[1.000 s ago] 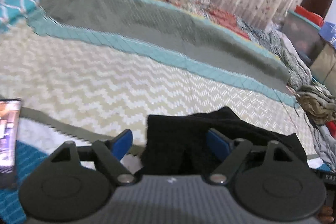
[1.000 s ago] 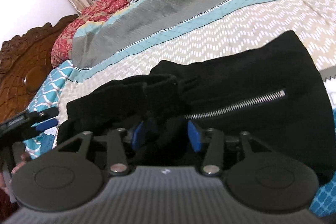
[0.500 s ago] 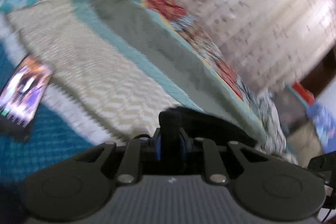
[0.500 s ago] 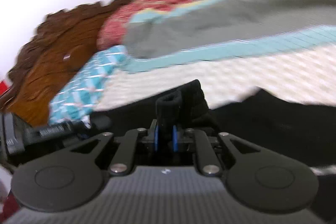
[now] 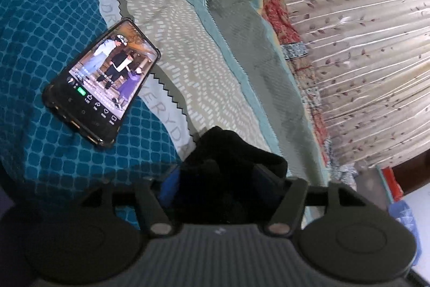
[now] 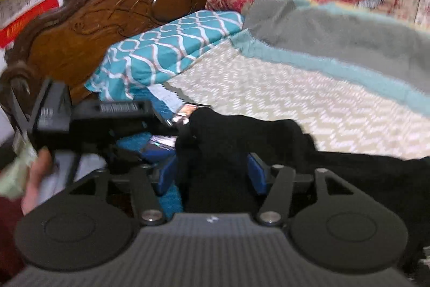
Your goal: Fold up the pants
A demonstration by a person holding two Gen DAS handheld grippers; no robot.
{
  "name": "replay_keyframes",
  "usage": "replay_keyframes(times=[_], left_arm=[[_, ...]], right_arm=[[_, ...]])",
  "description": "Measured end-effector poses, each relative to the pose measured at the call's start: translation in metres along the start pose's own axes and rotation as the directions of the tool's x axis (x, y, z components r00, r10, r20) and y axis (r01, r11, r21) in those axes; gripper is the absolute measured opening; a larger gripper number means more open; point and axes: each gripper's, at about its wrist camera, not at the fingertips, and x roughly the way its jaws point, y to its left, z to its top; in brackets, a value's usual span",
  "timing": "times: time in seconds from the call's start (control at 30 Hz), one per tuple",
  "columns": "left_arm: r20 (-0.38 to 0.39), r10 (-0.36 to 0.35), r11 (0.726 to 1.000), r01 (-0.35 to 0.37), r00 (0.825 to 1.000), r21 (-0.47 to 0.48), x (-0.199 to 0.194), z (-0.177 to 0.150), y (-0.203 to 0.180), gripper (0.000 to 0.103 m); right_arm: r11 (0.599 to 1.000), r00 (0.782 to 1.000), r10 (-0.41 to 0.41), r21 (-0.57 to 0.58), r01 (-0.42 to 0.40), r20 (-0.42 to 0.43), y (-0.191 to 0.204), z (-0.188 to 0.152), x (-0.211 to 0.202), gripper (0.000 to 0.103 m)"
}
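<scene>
The black pants [image 6: 349, 174] lie on the bed, stretching from the middle to the right in the right wrist view. A bunched end of them [image 5: 231, 152] sits between the blue pads of my left gripper [image 5: 217, 187], whose jaws stand apart. My right gripper [image 6: 212, 174] is also open, with a fold of the black fabric [image 6: 215, 131] lying loose between its fingers. The left gripper's body [image 6: 94, 120] shows at the left of the right wrist view, close to the same end of the pants.
A phone [image 5: 104, 82] with a lit screen lies on a teal patterned cushion [image 5: 53, 31] left of the pants. The zigzag bedspread [image 6: 295, 104], a grey blanket [image 6: 336, 39], a teal pillow [image 6: 166, 50], the carved headboard [image 6: 107, 12] and a curtain [image 5: 362, 45] surround them.
Both grippers were shut on the pants half a second ago and have now opened. Both have swung left toward the headboard end of the bed, near the phone.
</scene>
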Motion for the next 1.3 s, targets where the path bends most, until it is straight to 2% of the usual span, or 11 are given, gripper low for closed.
replay_keyframes(times=[0.03, 0.1, 0.27, 0.3, 0.4, 0.53, 0.7, 0.87, 1.03, 1.1, 1.3], left_arm=[[0.005, -0.008, 1.0, 0.008, 1.0, -0.004, 0.0, 0.001, 0.0, 0.085], [0.018, -0.033, 0.999, 0.033, 0.999, 0.005, -0.001, 0.0, -0.002, 0.096], [-0.009, -0.013, 0.994, 0.014, 1.0, 0.106, 0.008, -0.011, -0.025, 0.1], [-0.003, 0.008, 0.991, -0.008, 1.0, 0.132, 0.009, -0.012, -0.028, 0.093], [-0.018, 0.07, 0.982, -0.066, 0.997, 0.176, 0.019, -0.01, -0.029, 0.047], [-0.043, 0.053, 0.993, -0.048, 0.998, 0.107, 0.022, -0.002, -0.011, 0.03], [-0.005, 0.0, 0.996, 0.001, 1.0, 0.094, 0.009, -0.001, -0.008, 0.025], [0.034, -0.031, 0.986, 0.025, 0.999, 0.163, -0.004, -0.008, -0.03, 0.025], [0.055, -0.02, 0.975, 0.007, 0.998, 0.223, -0.011, -0.015, -0.051, 0.025], [0.066, -0.019, 0.968, 0.002, 0.998, 0.25, -0.014, -0.017, -0.058, 0.025], [0.066, -0.027, 0.954, 0.006, 0.997, 0.3, -0.013, -0.021, -0.079, 0.025]], right_arm=[[1.0, 1.0, -0.016, -0.003, 0.016, -0.006, -0.002, -0.001, 0.0, 0.06], [0.999, 0.999, -0.036, -0.002, 0.036, -0.013, -0.005, -0.004, 0.003, 0.06], [1.0, 0.997, -0.015, -0.008, 0.015, -0.076, 0.012, -0.004, 0.038, 0.06], [0.999, 0.996, -0.006, -0.042, 0.002, -0.089, 0.021, -0.005, 0.044, 0.06], [0.988, 0.994, 0.012, -0.153, -0.028, -0.109, 0.043, -0.012, 0.05, 0.06], [0.989, 0.998, -0.011, -0.145, 0.001, -0.067, 0.033, -0.009, 0.03, 0.06], [0.995, 0.995, -0.098, 0.001, 0.098, -0.009, -0.01, -0.019, -0.017, 0.059], [0.969, 0.995, -0.07, 0.231, 0.086, -0.075, -0.047, -0.036, -0.01, 0.026], [0.987, 0.968, -0.002, 0.156, 0.042, -0.252, -0.027, -0.047, 0.032, 0.027], [0.99, 0.973, -0.004, 0.138, 0.036, -0.23, -0.022, -0.048, 0.027, 0.028], [0.961, 0.999, 0.012, 0.275, 0.002, -0.048, -0.054, -0.03, -0.028, 0.028]])
